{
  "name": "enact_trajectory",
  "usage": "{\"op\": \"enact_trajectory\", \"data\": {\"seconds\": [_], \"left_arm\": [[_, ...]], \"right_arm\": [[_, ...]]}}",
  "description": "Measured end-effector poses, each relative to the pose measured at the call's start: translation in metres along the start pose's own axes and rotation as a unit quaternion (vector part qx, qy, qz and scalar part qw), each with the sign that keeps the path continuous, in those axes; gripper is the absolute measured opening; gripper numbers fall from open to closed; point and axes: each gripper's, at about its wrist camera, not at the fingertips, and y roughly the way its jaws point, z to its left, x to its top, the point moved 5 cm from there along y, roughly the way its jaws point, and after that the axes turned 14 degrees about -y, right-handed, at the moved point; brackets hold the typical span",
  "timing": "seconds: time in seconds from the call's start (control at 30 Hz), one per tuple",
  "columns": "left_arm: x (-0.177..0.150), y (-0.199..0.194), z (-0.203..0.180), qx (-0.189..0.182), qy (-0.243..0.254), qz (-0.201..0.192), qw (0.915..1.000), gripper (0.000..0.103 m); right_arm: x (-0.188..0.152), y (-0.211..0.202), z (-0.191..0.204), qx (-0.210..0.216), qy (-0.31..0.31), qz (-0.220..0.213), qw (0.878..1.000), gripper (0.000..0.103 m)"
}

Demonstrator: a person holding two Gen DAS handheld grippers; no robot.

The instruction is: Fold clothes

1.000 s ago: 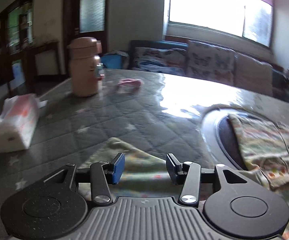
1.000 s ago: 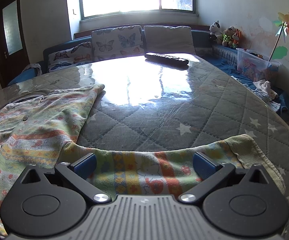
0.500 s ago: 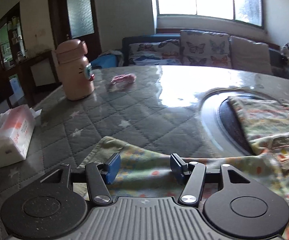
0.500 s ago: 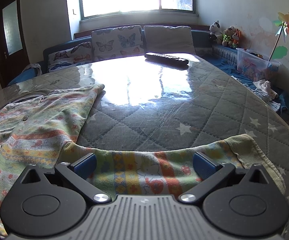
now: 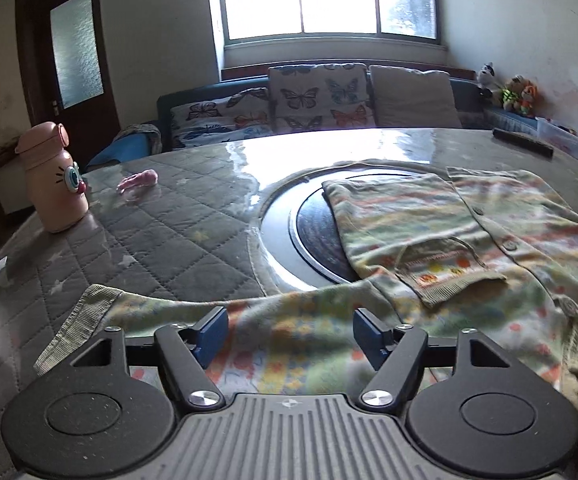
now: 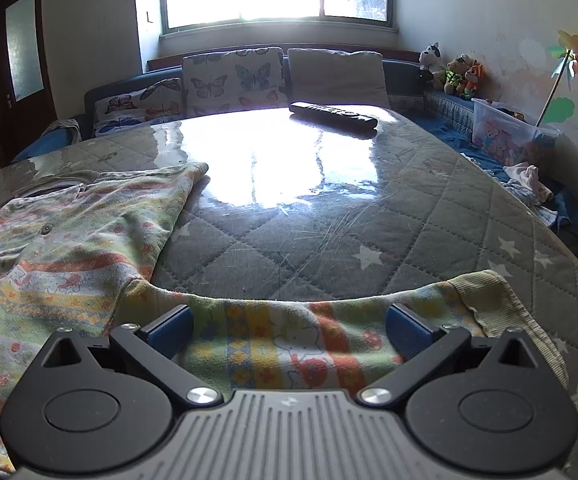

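Sunlight from the far window glares off the quilted table cover (image 6: 429,216), with a butterfly-cushioned sofa (image 5: 313,100) behind it. I can see white lettering on the remote (image 6: 333,114) at the far edge, but it is too small for me to read; the pink bottle (image 5: 55,184) at far left shows only a cartoon eye. The patterned garment (image 5: 429,232) lies flat over the round hob cut-out (image 5: 309,236), one sleeve (image 5: 289,320) stretching left and the other sleeve (image 6: 309,328) right. My left gripper (image 5: 289,334) has swung right since a second ago, bringing the garment body into its view, and its tongs now stand wider apart; my right gripper (image 6: 289,332) has not moved, tongs spread wide. Neither clamps cloth. Bare quilt lies open beyond both sleeves; the near-right cuff (image 6: 497,300) sits close to the table edge.
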Motion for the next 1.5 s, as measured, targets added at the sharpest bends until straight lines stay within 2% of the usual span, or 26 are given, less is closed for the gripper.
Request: {"op": "enact_trajectory", "data": {"seconds": [0.1, 0.23, 0.43, 0.6, 0.87, 1.13, 1.33, 1.5], "left_arm": [[-0.01, -0.008, -0.008, -0.013, 0.024, 0.002, 0.9996, 0.08], [-0.025, -0.016, -0.017, -0.014, 0.065, 0.005, 0.9978, 0.081], [-0.033, -0.029, -0.014, -0.013, 0.088, 0.001, 0.996, 0.085], [-0.021, -0.039, -0.013, -0.015, 0.075, -0.015, 0.997, 0.086], [-0.032, -0.037, -0.022, -0.022, 0.1, -0.005, 0.9947, 0.086], [-0.032, -0.037, -0.019, -0.014, 0.104, -0.005, 0.9945, 0.092], [-0.013, -0.044, -0.03, -0.035, 0.09, -0.029, 0.9949, 0.1], [-0.003, -0.044, -0.054, -0.054, 0.091, -0.041, 0.9935, 0.103]], "right_arm": [[0.0, 0.0, 0.0, -0.001, -0.001, 0.001, 1.0, 0.103], [0.0, 0.001, 0.001, -0.002, -0.004, 0.003, 1.0, 0.103], [0.001, 0.001, 0.001, -0.003, -0.007, 0.004, 1.0, 0.103], [0.001, 0.0, 0.002, -0.004, -0.01, 0.006, 1.0, 0.103], [-0.004, -0.027, 0.007, 0.004, -0.01, -0.001, 1.0, 0.103], [-0.032, -0.058, 0.021, 0.003, -0.056, 0.001, 0.998, 0.103], [-0.046, -0.078, 0.0, 0.006, -0.016, -0.011, 1.0, 0.103], [-0.045, -0.079, -0.043, -0.05, 0.024, -0.017, 0.998, 0.103]]}}
